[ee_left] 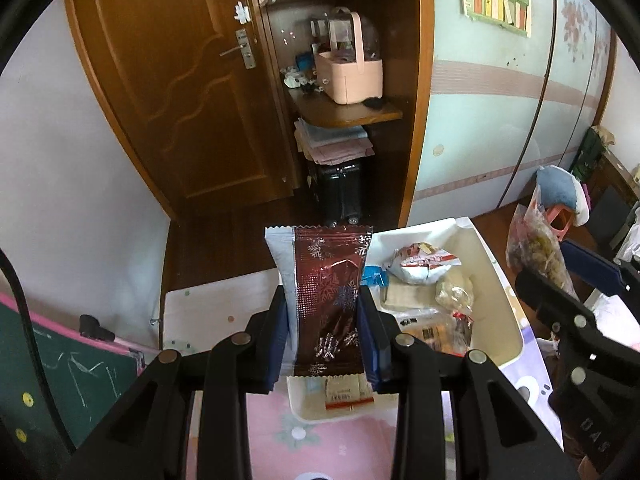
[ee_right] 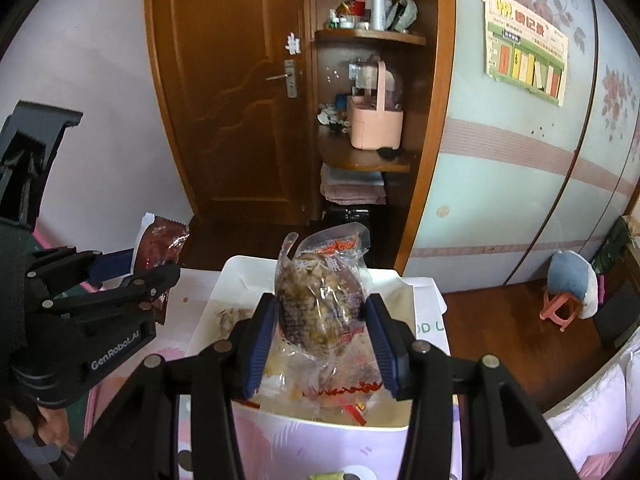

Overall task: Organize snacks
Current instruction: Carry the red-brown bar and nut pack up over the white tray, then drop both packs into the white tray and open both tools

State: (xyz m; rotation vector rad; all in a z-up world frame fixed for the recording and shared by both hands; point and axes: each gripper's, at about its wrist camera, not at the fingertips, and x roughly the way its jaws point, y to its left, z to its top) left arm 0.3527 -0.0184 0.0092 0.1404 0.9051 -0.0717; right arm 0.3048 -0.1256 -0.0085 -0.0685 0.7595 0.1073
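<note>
1. Where the pink-patterned tabletop meets the room's far floor, a white bin stands open-topped, seen from both wrist views.
2. Contents of the white bin, left wrist view: a white-and-red crumpled snack bag toward the far wall; a small blue packet just beside it; a pale clear pouch to its near right; flat packets with dark print below that; a white-and-red labelled packet at the near end, partly behind the gripper fingers. Exact count cannot be told; items overlap.
3. Left gripper: clenched on a dark red wrapper with snowflake print, which is held upright above the near edge of the bin. A pale blue-white packet is pressed against the wrapper's left side, between the same pads.
4. Right gripper: grasping a clear bag of brown snack pieces, with red print on its seals. The bag stands upright between the blue pads, above the bin's interior.
5. Pink basket with tall handle, on a wooden corner shelf well apart from the table; contents indistinct.
6. Upper shelf: bottles and small jars, too small to list.
7. Folded cloths stacked beneath the lower shelf, atop a black suitcase.
</note>
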